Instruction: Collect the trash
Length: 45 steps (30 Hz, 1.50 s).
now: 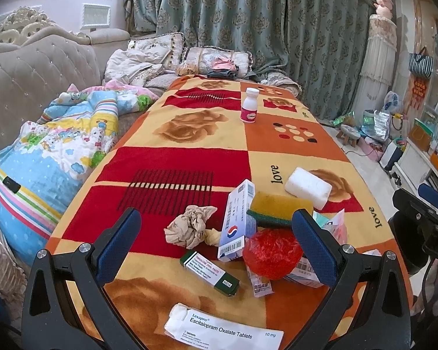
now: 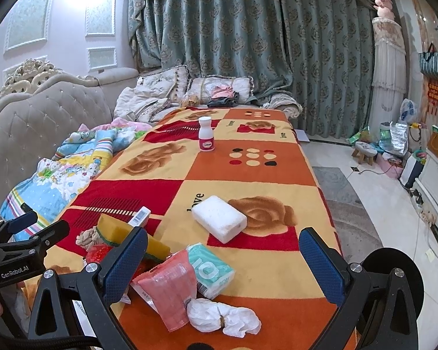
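Collecting looks barely begun: both grippers hang over the near end of the counter (image 1: 189,134) with nothing picked. The left gripper (image 1: 216,248) has its jaws spread wide and empty, framing a crumpled brown paper (image 1: 189,226) beside a red mesh ball (image 1: 273,253). The right gripper (image 2: 223,265) is likewise wide and empty above a white tissue wad (image 2: 223,316), near a pink wrapper (image 2: 169,288). Next, I judge, a gripper must drop and close on one soft, creased wad.
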Available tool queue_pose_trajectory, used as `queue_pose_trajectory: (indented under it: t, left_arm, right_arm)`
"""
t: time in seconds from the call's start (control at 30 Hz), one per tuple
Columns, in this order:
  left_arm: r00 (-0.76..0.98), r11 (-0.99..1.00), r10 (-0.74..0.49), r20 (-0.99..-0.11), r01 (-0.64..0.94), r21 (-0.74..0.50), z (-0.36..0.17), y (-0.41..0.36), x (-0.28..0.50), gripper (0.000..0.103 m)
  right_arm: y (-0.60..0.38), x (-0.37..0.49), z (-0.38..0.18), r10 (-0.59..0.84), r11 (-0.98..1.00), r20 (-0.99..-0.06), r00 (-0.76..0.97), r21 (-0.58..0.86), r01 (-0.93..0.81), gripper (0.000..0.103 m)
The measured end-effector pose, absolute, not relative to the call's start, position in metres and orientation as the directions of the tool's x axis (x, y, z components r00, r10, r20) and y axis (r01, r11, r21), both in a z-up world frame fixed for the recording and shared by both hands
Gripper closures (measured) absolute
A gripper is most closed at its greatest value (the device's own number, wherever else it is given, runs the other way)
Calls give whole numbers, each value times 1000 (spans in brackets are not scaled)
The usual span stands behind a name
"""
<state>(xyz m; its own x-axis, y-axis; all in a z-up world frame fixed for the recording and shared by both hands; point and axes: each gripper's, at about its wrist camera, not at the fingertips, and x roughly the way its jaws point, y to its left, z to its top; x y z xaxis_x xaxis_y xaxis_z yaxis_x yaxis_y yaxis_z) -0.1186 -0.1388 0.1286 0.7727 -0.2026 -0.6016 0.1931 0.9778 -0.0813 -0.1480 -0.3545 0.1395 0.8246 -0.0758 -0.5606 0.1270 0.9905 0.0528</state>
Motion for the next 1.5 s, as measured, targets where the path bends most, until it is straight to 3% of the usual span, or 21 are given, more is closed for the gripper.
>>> queue_pose_trajectory:
  t: [1.13, 1.5]
  left_arm:
    - [786, 979, -200, -585, 187, -84, 143, -125, -120, 0]
    - [758, 976, -206, -619, 201, -80, 139, -111, -122, 0]
  right_arm:
    - [-364, -161, 138, -41, 989, -568, 822, 95, 114, 0]
    - [-377, -166, 121, -24, 995, -635, 772, 58, 79, 0]
